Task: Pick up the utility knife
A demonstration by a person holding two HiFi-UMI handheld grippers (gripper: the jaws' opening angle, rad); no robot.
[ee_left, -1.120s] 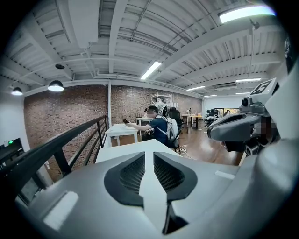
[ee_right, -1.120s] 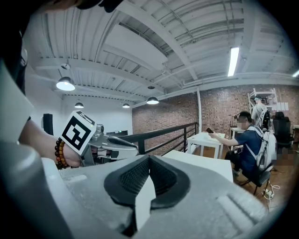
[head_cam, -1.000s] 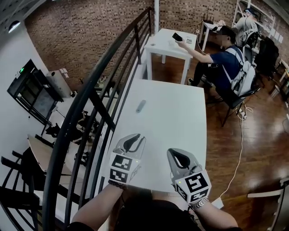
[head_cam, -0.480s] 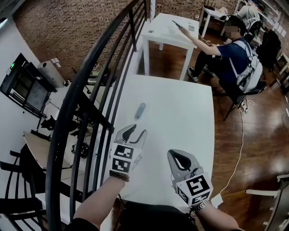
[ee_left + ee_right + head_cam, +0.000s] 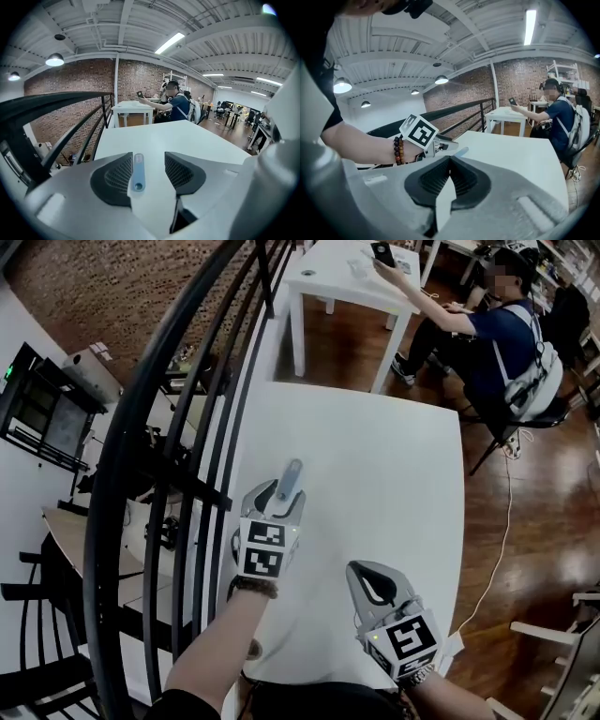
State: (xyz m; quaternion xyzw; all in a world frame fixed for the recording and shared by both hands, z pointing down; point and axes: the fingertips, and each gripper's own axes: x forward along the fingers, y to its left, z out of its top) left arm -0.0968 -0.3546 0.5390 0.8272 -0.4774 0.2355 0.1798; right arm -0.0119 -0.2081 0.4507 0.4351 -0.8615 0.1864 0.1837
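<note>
The utility knife (image 5: 292, 476) is a slim light-blue bar lying on the white table (image 5: 384, 474) near its left edge. My left gripper (image 5: 281, 499) reaches over the knife's near end, its jaws opening. In the left gripper view the knife (image 5: 138, 171) lies between the two pads, close to the left one, and neither pad presses on it. My right gripper (image 5: 375, 583) hangs back over the near part of the table, jaws shut and empty. From the right gripper view (image 5: 450, 161) I see the left gripper (image 5: 440, 145) and the knife's tip (image 5: 461, 151) beyond it.
A black stair railing (image 5: 178, 409) runs close along the table's left edge, with a drop behind it. Farther off, a seated person (image 5: 497, 324) faces a second white table (image 5: 347, 277). A cable (image 5: 502, 521) trails over the wooden floor at the right.
My left gripper has moved forward and down to the knife and its jaws have spread. The right gripper has shifted a little forward and stays shut.
</note>
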